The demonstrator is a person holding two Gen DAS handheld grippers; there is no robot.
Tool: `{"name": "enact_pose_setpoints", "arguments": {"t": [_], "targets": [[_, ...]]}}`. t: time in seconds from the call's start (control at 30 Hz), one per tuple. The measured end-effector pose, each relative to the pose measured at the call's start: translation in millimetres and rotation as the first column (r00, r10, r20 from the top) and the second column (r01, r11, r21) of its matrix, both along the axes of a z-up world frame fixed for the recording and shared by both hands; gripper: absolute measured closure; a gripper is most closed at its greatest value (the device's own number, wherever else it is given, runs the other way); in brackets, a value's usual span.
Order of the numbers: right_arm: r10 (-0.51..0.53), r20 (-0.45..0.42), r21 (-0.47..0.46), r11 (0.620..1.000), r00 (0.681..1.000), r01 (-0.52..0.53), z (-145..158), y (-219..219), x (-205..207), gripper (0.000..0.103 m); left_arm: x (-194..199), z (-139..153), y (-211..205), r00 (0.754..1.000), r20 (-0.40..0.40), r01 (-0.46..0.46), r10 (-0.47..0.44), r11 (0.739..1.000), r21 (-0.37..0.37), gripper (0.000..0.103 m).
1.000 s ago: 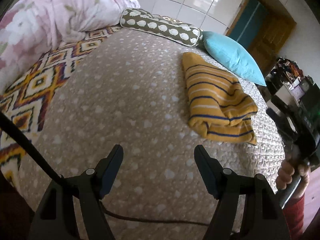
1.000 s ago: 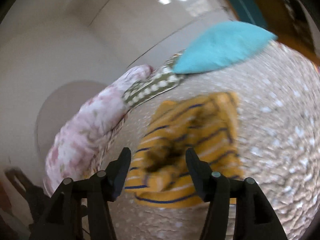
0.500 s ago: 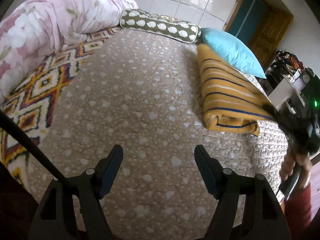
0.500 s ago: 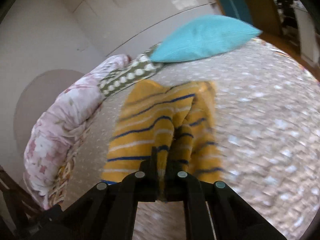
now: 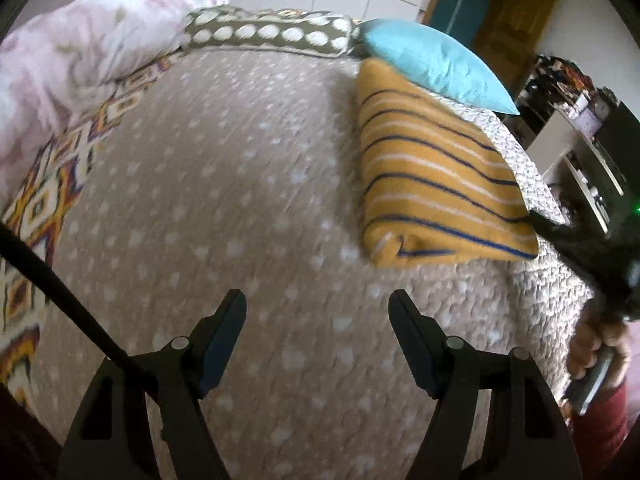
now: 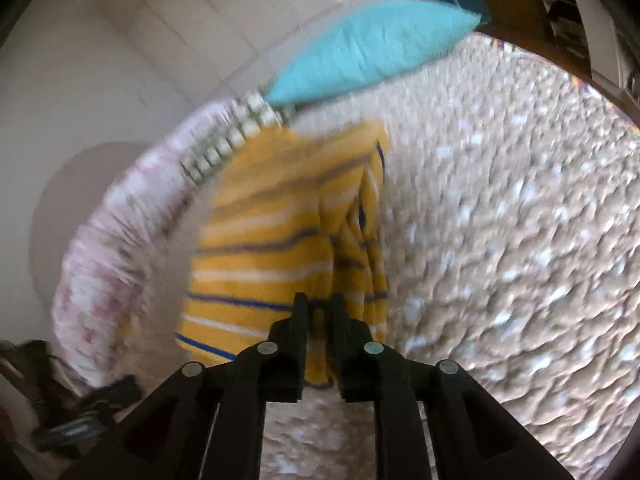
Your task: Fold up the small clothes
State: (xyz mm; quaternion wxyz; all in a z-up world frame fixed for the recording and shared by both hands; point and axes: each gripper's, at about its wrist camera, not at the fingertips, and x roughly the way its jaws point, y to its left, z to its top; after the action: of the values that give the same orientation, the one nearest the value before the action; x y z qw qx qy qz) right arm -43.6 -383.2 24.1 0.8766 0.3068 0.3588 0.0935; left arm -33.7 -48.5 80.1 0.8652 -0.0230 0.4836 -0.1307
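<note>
A folded yellow garment with blue and white stripes (image 5: 432, 176) lies on the right part of the spotted beige bedspread (image 5: 240, 184). My right gripper (image 6: 319, 307) is shut on the garment's near edge (image 6: 280, 248); it also shows at the right edge of the left wrist view (image 5: 560, 236), gripping the garment's right corner. My left gripper (image 5: 316, 312) is open and empty above the bedspread, near and left of the garment.
A teal pillow (image 5: 432, 60) and a spotted olive bolster (image 5: 272, 36) lie at the head of the bed. A pink floral duvet (image 5: 80, 60) is bunched at the left. Furniture and clutter (image 5: 580, 120) stand beyond the bed's right edge.
My right gripper closed on the garment's edge and has pulled it, so the garment now looks stretched flat. My left gripper stayed open and moved slightly closer over the bed.
</note>
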Motion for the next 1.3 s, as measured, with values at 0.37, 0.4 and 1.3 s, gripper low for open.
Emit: {"name": "enact_pose_setpoints", "arguments": {"t": [0.37, 0.4, 1.3], "targets": [[0.115, -0.027, 0.011, 0.993, 0.993, -0.115, 11.2, -7.0, 126.8, 0.083, 103.9, -30.1, -77.5, 0.997, -0.036, 0.061, -0.062, 0.998, -0.008, 0.031], [0.106, -0.068, -0.015, 0.994, 0.992, -0.107, -0.7, -6.7, 140.9, 0.083, 109.0, -38.9, -81.1, 0.996, -0.065, 0.061, -0.061, 0.998, -0.010, 0.030], [0.029, -0.131, 0.072, 0.997, 0.991, -0.019, -37.2, -7.5, 35.0, 0.103, -10.8, -16.8, 13.5, 0.993, -0.058, -0.101, 0.099, 0.994, -0.032, 0.027]]}}
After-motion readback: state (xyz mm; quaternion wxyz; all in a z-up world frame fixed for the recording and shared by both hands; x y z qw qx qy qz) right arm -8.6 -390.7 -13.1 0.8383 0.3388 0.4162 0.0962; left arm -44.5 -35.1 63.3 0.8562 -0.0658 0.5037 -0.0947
